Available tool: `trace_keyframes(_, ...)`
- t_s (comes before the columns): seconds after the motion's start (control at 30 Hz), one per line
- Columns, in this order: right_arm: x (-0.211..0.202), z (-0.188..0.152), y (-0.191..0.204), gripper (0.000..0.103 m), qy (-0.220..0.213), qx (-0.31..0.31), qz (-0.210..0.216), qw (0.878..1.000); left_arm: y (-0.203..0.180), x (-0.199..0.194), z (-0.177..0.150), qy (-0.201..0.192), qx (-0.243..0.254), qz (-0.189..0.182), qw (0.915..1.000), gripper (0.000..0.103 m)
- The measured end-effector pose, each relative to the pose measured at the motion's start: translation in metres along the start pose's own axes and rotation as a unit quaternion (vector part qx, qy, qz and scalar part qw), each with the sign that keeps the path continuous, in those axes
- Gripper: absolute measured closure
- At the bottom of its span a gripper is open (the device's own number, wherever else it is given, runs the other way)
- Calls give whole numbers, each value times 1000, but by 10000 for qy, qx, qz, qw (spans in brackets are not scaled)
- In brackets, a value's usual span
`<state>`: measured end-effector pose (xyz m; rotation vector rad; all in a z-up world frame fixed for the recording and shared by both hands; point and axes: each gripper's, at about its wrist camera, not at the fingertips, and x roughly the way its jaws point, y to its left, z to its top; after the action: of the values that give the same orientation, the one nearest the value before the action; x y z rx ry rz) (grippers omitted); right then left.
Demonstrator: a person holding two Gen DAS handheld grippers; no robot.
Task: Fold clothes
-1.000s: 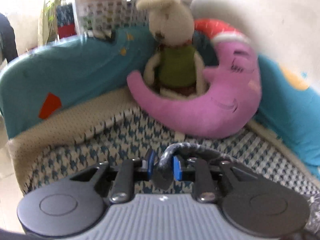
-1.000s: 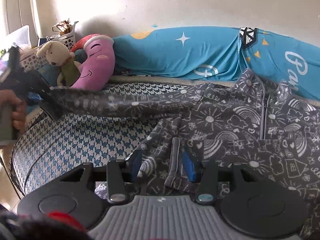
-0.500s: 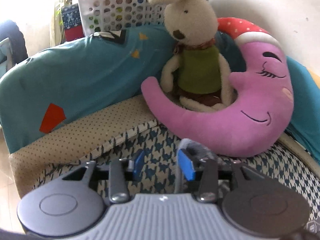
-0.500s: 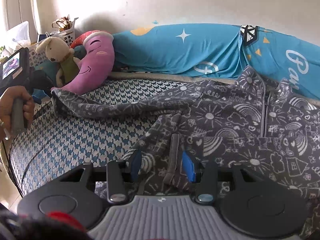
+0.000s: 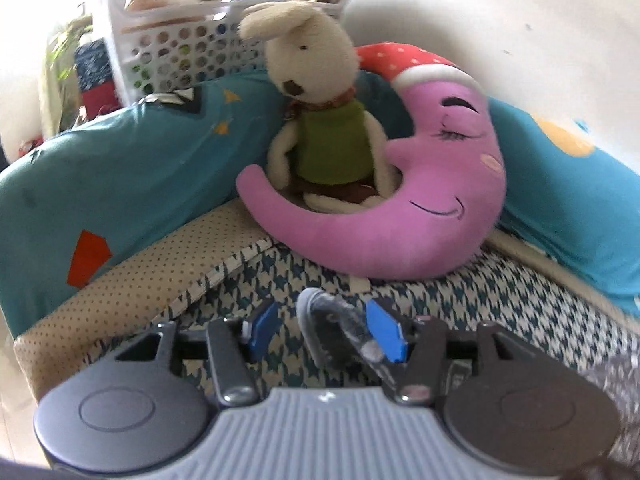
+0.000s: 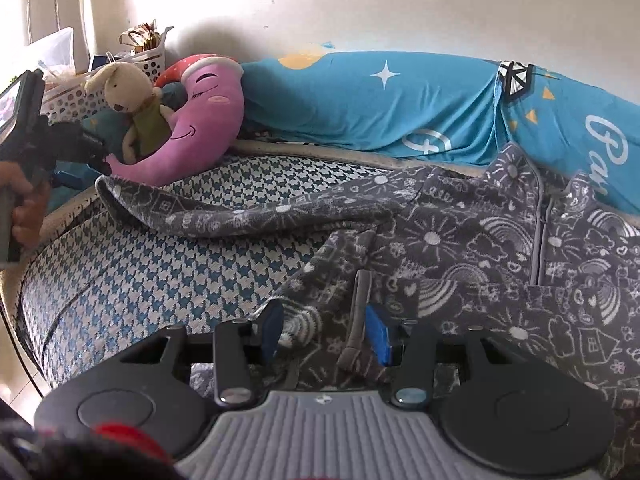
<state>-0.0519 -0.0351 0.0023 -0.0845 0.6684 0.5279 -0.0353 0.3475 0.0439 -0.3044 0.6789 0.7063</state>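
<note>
Both tongs stand apart, the left gripper (image 5: 326, 330) over the sleeve cuff (image 5: 320, 312) laid out beside the moon pillow (image 5: 400, 216), the right gripper (image 6: 326, 330) over the jacket (image 6: 480, 264) hem, seemingly flattening it for folding.

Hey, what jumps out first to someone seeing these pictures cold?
Probably the purple moon pillow propped in the bed's far corner, with a stuffed rabbit in a green vest seated in its curve. Next, the grey doodle-print garment spread over the houndstooth bedcover.
</note>
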Motion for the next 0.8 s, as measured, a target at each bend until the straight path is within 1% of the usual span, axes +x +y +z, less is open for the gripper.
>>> trace_keyframes(0.07, -1, 1, -1, 58, -5, 10, 16, 10000, 4, -4, -3, 61, -58, -88, 9999, 51)
trace_keyframes(0.17, -1, 2, -1, 58, -15, 37, 47, 10000, 5, -14, -8, 39, -1, -189, 9998, 50)
trace_keyframes(0.23, -3, 3, -2, 58, -45, 52, 123, 9999, 5, -20, -12, 12, 56, -215, 9998, 40)
trace_keyframes(0.3, -4, 3, -1, 58, -84, 32, 245, 9997, 7, -23, -15, -7, 117, -201, 9997, 34)
trace_keyframes(0.4, -4, 3, 5, 58, -148, -54, 402, 9991, 11, -25, -17, -1, 135, -154, 9998, 34)
trace_keyframes(0.5, 0, 5, 11, 58, -139, -22, 622, 9980, 14, -24, -14, 8, -32, 45, 10000, 31)
trace_keyframes(0.57, 4, 7, 16, 58, -162, -13, 647, 9978, 14, -24, -11, 71, -266, 181, 9995, 25)
trace_keyframes(0.6, 6, 9, 20, 58, -160, 31, 668, 9976, 15, -25, -9, 124, -417, 153, 9989, 21)
trace_keyframes(0.67, 10, 13, 25, 58, -146, 106, 786, 9967, 14, -26, -4, 116, -587, 22, 9982, 21)
trace_keyframes(0.73, 14, 18, 34, 58, -153, 42, 877, 9960, 11, -30, 0, 1, -632, -16, 9980, 19)
trace_keyframes(0.8, 19, 23, 45, 58, -173, -56, 909, 9957, 6, -33, 2, -165, -521, 83, 9985, 11)
